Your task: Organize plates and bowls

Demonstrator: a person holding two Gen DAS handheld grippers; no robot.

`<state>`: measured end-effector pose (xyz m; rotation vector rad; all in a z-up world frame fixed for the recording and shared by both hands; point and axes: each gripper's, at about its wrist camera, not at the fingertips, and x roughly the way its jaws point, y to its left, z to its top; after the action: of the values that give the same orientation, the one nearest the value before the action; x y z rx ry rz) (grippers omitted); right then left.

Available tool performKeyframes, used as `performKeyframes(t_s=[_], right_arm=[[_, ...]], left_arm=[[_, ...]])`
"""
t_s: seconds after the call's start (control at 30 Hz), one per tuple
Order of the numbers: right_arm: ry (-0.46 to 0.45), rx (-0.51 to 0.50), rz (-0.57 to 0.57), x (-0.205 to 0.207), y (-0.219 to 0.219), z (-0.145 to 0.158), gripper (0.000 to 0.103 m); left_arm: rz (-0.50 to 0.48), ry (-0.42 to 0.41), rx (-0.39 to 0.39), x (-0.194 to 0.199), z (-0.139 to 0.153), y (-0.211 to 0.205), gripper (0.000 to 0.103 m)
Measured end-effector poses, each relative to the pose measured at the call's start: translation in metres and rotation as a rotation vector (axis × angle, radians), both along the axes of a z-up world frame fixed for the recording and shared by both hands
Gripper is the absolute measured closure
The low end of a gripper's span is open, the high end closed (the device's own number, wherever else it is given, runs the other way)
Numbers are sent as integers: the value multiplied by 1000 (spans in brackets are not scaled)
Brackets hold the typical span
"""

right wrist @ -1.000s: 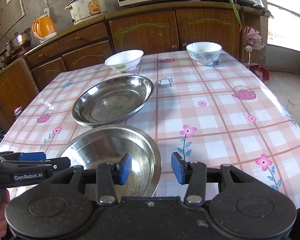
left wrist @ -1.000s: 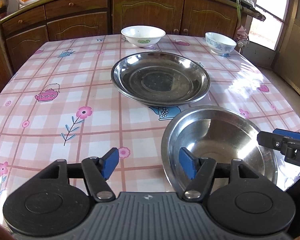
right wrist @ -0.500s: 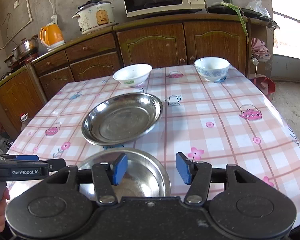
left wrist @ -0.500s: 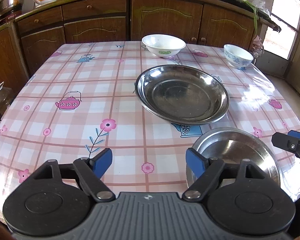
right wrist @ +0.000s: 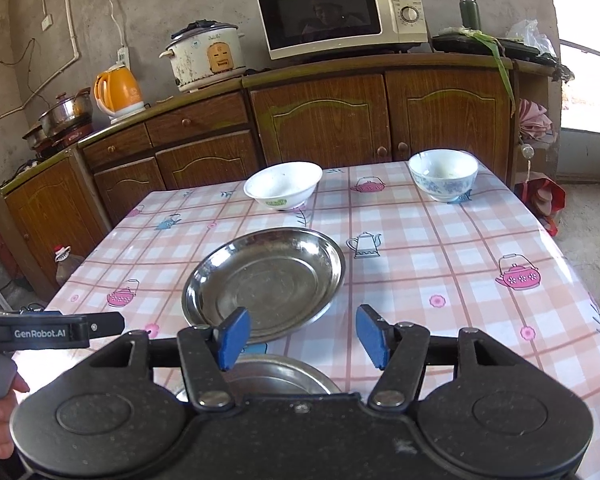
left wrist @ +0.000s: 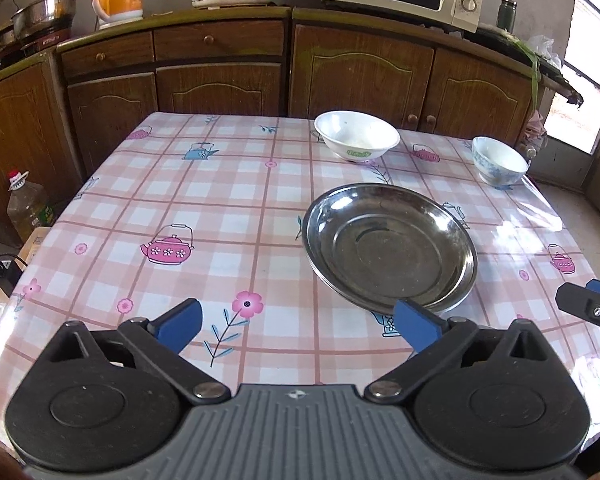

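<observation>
The large steel plate [left wrist: 390,248] lies flat, rim up, on the checked surface [left wrist: 220,208], right of centre in the left wrist view; it holds nothing but a dull film on its base. Being round, it has no long axis to speak of. Behind it stand two bowls, mouths up: the white bowl [left wrist: 356,136] with a green mark on its side, and further right the blue-patterned bowl [left wrist: 499,160] near the surface's edge. Both look empty, though a pale residue may cling inside — hard to tell. They are well apart from each other and from the plate.

A smaller steel bowl [right wrist: 276,376] sits at the near edge, just in front of the plate, mostly hidden under the right tool [right wrist: 300,338] in the right wrist view; what shows of its inside is bare metal.

The left tool [left wrist: 298,326] is spread wide and grips nothing; the right tool is likewise spread, holding nothing, with its left pad above the steel bowl's far rim.

Against the frames a second ago, both tools have pulled back and up — the steel bowl has dropped out of the left wrist view altogether, and more of the cabinets and microwave [right wrist: 340,12] shows.
</observation>
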<state>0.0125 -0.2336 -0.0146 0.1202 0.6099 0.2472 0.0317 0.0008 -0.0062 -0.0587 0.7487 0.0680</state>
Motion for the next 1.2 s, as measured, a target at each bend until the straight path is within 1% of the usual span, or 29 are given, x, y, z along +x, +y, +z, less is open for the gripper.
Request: performKeyframes(t_s=[0.13, 0.2, 0.33, 0.43, 0.57, 0.77, 1.0, 1.2], right_arm=[[-12, -8, 24, 7, 4, 8, 31], [-15, -7, 34, 11, 5, 12, 30], [-21, -10, 46, 20, 5, 18, 30], [-35, -21, 55, 26, 7, 24, 28], [-50, -24, 72, 35, 7, 31, 26], [-62, -36, 86, 52, 9, 38, 25], [-64, -30, 103, 77, 11, 44, 24], [-51, -27, 112, 104, 15, 43, 24]], left_arm=[[3, -42, 26, 6, 10, -2, 0], [-5, -49, 29, 9, 14, -3, 0], [-12, -59, 9, 16, 22, -2, 0], [-35, -72, -3, 22, 27, -1, 0], [-38, -57, 8, 33, 31, -1, 0], [-57, -50, 60, 46, 32, -4, 0], [-73, -41, 71, 64, 33, -6, 0], [-87, -30, 55, 84, 33, -6, 0]])
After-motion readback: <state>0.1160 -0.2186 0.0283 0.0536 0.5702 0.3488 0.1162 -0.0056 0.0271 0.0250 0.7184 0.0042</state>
